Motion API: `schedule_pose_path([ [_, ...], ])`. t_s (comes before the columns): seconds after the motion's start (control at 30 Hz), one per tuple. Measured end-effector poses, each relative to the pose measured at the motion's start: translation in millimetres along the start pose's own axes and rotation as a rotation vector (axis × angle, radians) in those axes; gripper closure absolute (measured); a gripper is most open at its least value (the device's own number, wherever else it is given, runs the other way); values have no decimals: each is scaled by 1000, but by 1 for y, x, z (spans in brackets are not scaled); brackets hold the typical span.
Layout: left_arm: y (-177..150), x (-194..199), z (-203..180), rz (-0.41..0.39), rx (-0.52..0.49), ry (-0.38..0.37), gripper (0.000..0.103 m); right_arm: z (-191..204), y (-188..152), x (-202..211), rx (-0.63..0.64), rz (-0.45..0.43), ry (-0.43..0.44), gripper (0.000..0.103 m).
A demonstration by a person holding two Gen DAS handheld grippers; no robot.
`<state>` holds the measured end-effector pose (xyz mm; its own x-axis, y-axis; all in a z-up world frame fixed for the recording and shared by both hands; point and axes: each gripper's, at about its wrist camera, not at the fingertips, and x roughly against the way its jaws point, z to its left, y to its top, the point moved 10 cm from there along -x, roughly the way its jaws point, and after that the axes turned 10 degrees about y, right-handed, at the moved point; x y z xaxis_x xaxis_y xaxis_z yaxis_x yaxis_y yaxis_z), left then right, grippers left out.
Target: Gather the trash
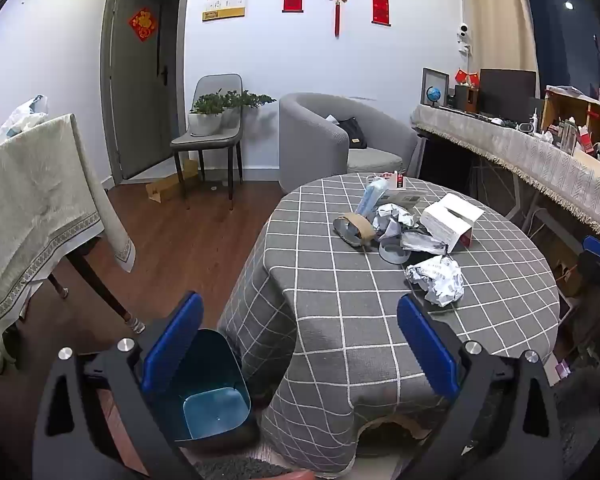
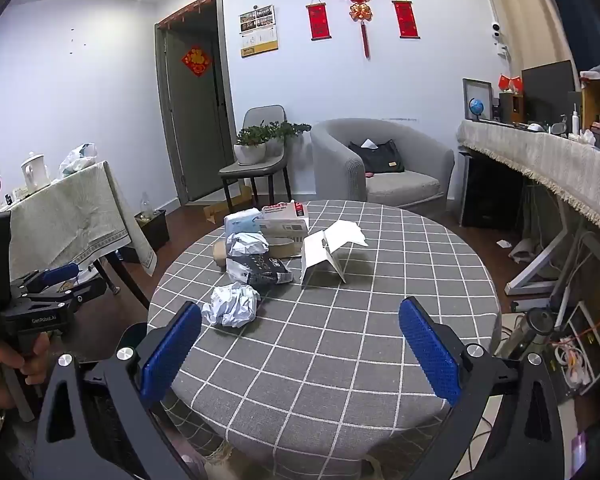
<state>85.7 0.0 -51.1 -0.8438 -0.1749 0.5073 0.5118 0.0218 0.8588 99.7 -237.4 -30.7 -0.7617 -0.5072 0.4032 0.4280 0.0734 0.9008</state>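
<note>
Two hand-held grippers, both with jaws spread wide, nothing between the pads, touching nothing. Left hand-held gripper (image 1: 298, 354) hovers off the near-left edge of the bench (image 1: 340, 320), tilted down; its blue pads frame the draped checked cloth. Bin (image 1: 216, 396) on the floor, below and just behind the left pad, empty as far as visible. Right hand-held gripper (image 2: 300, 356) hovers over the near edge of the bench, tilted down.

Trash ahead of both: crumpled paper ball (image 2: 232, 306) nearest, just beyond the right gripper's left pad. Farther on, a dark wrapper (image 2: 260, 272), a second paper ball (image 2: 247, 245), a tape roll (image 1: 395, 253), an open white box (image 2: 324, 254). A person's hand (image 2: 4, 364) grips the left handle. Nothing between pads and trash.
</note>
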Motion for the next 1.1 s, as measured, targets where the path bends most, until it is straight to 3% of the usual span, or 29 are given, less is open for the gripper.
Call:
schedule_pose_path([
  [1.1, -1, 0, 0, 10, 11, -7, 4, -2, -1, 1, -17, -1, 7, 3],
])
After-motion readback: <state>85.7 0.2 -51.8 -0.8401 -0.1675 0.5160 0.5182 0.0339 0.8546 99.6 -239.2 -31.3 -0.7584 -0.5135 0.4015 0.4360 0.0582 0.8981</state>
